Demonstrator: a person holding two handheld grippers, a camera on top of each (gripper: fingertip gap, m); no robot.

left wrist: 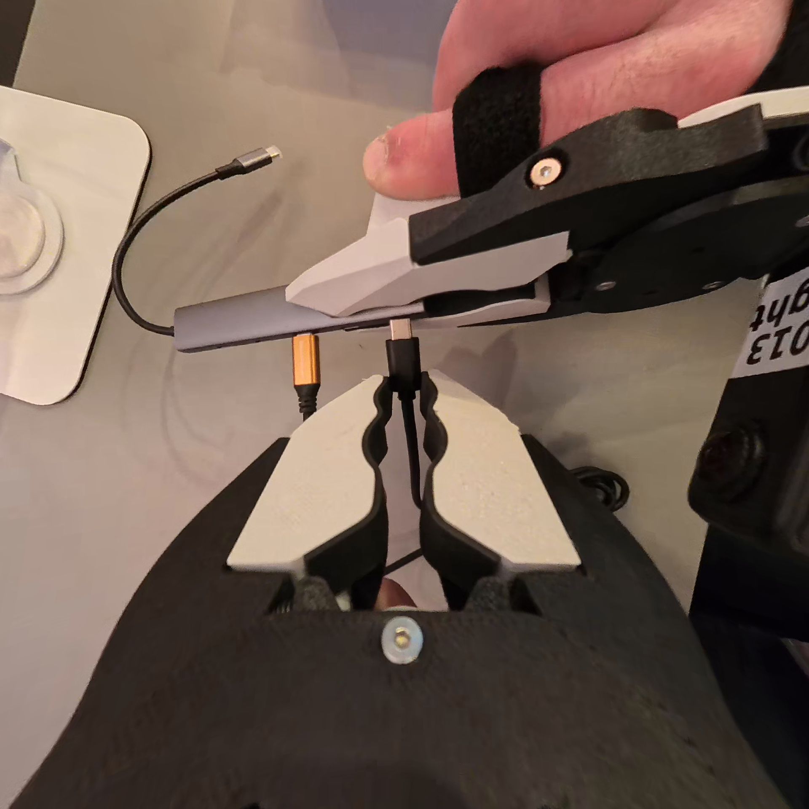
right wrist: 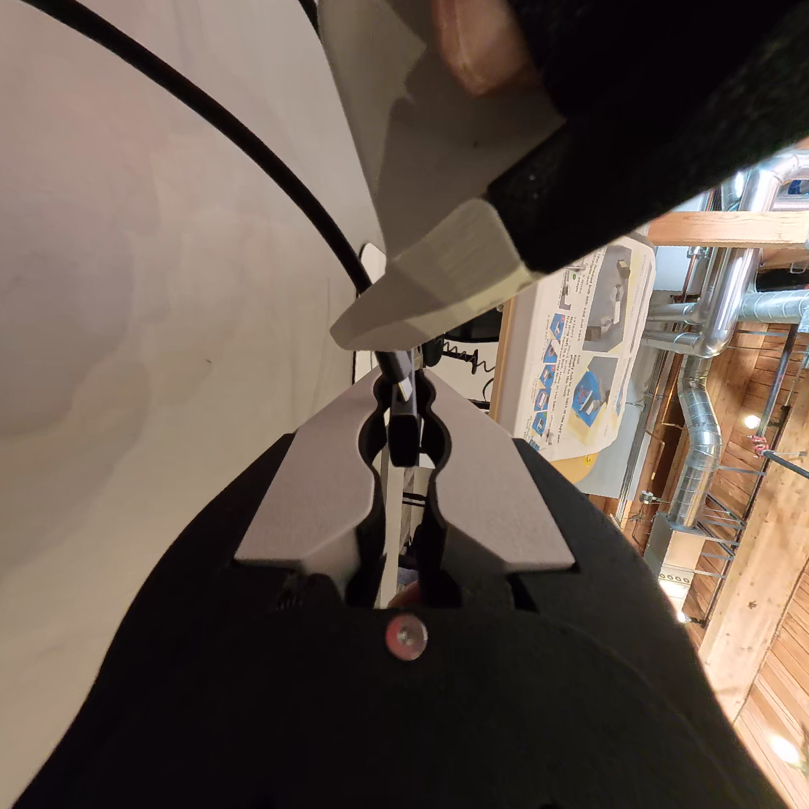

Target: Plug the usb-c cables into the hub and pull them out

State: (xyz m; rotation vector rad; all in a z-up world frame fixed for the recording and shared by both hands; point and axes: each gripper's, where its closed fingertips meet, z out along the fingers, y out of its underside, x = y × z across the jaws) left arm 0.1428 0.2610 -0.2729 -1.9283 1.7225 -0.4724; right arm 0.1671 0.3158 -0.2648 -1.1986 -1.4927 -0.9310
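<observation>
**Hub and black plug: keeping the line straight**

Hub (left wrist: 245, 316), a slim grey bar, is being held above the table (left wrist: 175, 481) by the right gripper (left wrist: 315, 302), clamped on its right end. Just below its edge, the left gripper (left wrist: 402, 385) is gripping the black plug (left wrist: 402, 352), whose metal tip is partly inside the port. The plug should be moving straight along the port axis, without twisting. Left of it, the orange plug (left wrist: 305, 359) is sitting in the hub.

grey tabletop (left wrist: 131, 481). white rounded mat (left wrist: 87, 245) at left edge, with a clear plastic piece (left wrist: 22, 236) on it, possibly a lid. instruction poster (right wrist: 582, 350), silver ducts (right wrist: 700, 416), wooden planking (right wrist: 766, 547) in background.
</observation>
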